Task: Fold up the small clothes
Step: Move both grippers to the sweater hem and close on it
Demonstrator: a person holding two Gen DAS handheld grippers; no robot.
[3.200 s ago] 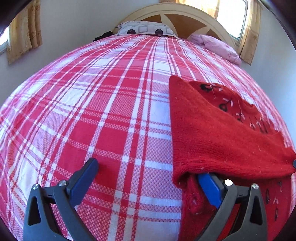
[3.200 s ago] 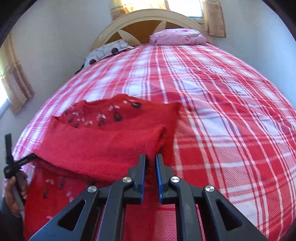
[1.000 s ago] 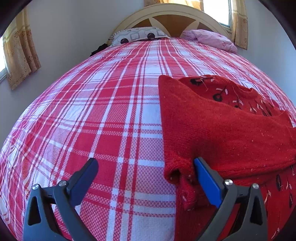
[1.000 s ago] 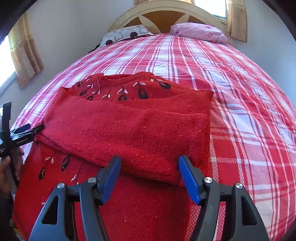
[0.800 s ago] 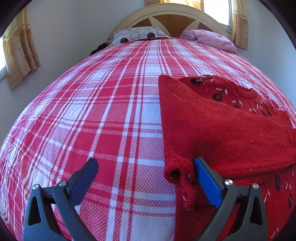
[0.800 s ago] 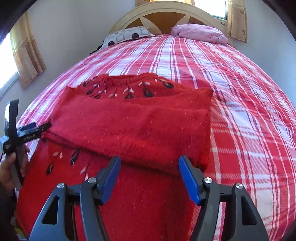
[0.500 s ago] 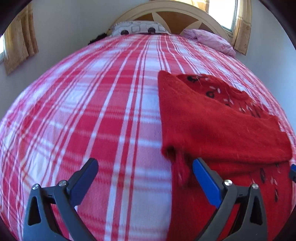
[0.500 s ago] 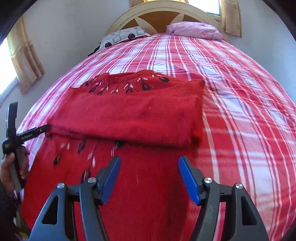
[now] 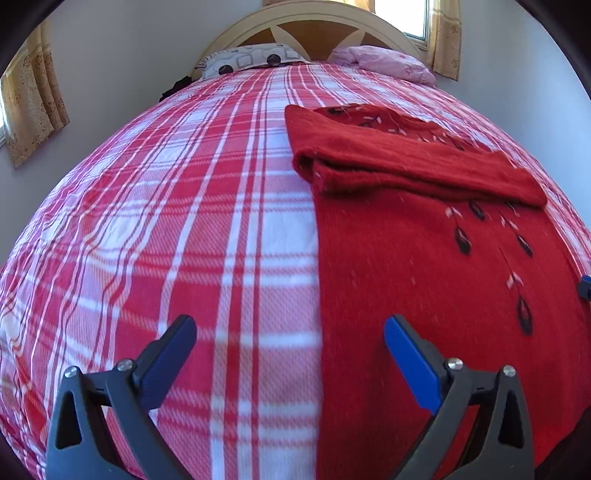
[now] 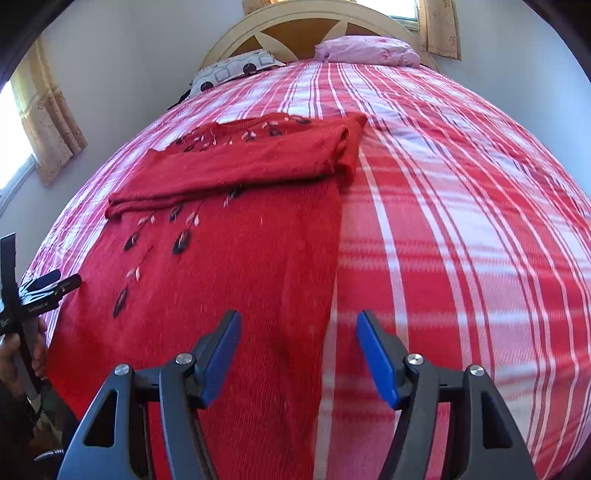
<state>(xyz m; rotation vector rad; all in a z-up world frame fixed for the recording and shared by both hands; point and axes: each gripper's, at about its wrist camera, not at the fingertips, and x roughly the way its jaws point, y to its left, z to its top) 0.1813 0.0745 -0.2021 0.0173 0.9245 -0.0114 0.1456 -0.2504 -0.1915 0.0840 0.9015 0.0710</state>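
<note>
sweater (image 10: pixel 236 258) lies flat on bedspread (image 10: pixel 461 229), centre-left of right wrist frame, right half of left wrist frame; its sleeves (image 10: pixel 251 166) lie folded across the chest, toward the far end; headboard (image 10: pixel 317 29) at top centre, two pillows (image 10: pixel 236 72) (image 10: pixel 369 50) side by side before it; curtains (image 10: pixel 51 122) upper left and upper right; right gripper (image 10: pixel 297 354) at bottom centre over the sweater's right edge; left gripper (image 9: pixel 290 354) bottom of its frame, straddling the sweater's left edge; hand (image 10: pixel 18 362) at lower left edge
</note>
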